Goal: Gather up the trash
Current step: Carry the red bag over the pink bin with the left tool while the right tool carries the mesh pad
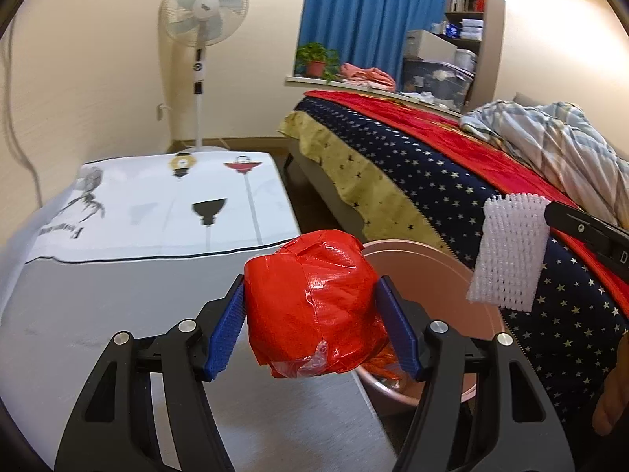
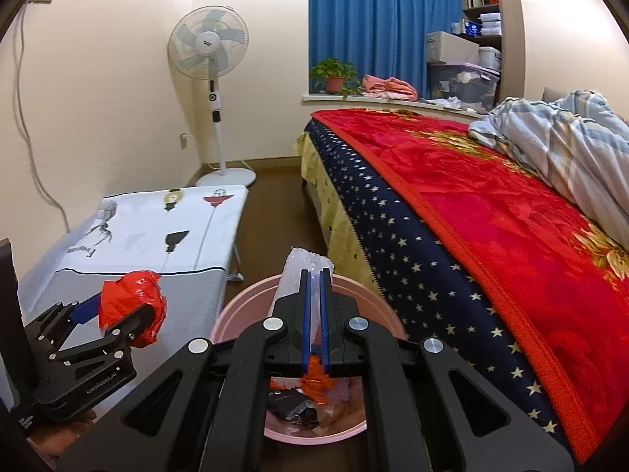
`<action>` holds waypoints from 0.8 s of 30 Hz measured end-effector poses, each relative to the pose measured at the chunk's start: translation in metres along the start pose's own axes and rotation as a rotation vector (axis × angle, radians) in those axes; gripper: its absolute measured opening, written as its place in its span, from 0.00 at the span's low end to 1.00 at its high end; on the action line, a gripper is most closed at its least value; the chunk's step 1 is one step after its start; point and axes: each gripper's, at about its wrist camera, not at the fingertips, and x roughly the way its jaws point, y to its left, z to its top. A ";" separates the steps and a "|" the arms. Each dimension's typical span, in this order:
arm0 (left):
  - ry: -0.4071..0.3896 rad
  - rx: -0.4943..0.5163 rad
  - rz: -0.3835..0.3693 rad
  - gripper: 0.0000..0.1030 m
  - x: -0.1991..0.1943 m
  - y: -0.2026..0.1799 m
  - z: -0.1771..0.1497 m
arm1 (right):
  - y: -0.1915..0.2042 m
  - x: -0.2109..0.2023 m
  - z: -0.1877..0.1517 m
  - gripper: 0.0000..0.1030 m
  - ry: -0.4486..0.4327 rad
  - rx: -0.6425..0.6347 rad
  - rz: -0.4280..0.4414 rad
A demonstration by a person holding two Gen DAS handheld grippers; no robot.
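Note:
My left gripper (image 1: 314, 314) is shut on a crumpled red plastic bag (image 1: 314, 306), held in the air just left of the pink bin (image 1: 432, 271); it also shows in the right wrist view (image 2: 129, 306). My right gripper (image 2: 314, 275) is shut on a white foam net sleeve (image 2: 298, 271), held over the pink bin (image 2: 243, 314). The sleeve also shows in the left wrist view (image 1: 511, 251), above the bin's right rim. Dark and orange scraps (image 2: 310, 397) lie in the bin.
A low table with a white printed cloth (image 1: 157, 212) stands left of the bin. A bed with a red and starred blanket (image 2: 471, 228) runs along the right. A standing fan (image 2: 212, 78) and a window sill with a plant (image 2: 334, 74) are at the back.

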 end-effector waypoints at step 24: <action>0.044 0.039 -0.095 0.63 0.043 -0.045 -0.003 | -0.033 0.016 -0.004 0.04 0.036 0.069 -0.112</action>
